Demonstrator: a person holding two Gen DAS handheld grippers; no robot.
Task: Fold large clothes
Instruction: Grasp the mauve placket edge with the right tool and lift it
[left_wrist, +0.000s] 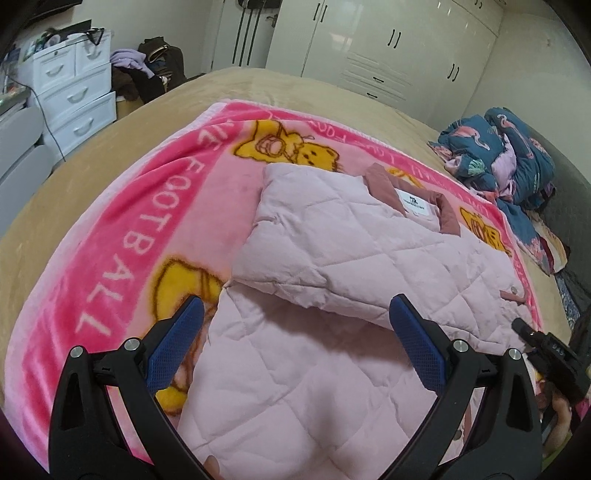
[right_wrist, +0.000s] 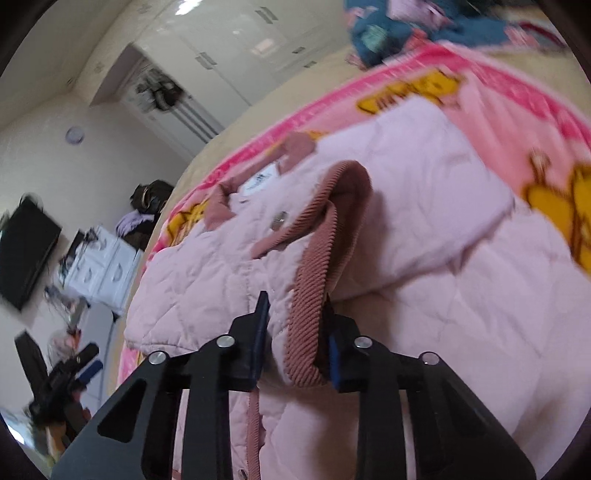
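Observation:
A pale pink quilted jacket (left_wrist: 332, 251) lies on a pink cartoon blanket (left_wrist: 155, 206) on the bed. One sleeve is folded across its body, and its dusty-rose collar with a white label points to the far side. My left gripper (left_wrist: 295, 325) is open and empty, hovering over the jacket's lower part. My right gripper (right_wrist: 295, 325) is shut on the jacket's ribbed dusty-rose cuff (right_wrist: 314, 280) and holds that sleeve lifted over the jacket (right_wrist: 424, 221). The right gripper also shows at the right edge of the left wrist view (left_wrist: 532, 336).
The blanket lies on a tan bedspread (left_wrist: 92, 147). A dark blue flamingo-print quilt (left_wrist: 506, 158) is heaped at the far right of the bed. White drawers (left_wrist: 74, 92) and a pile of clothes stand left of the bed. White wardrobes (left_wrist: 388, 48) line the far wall.

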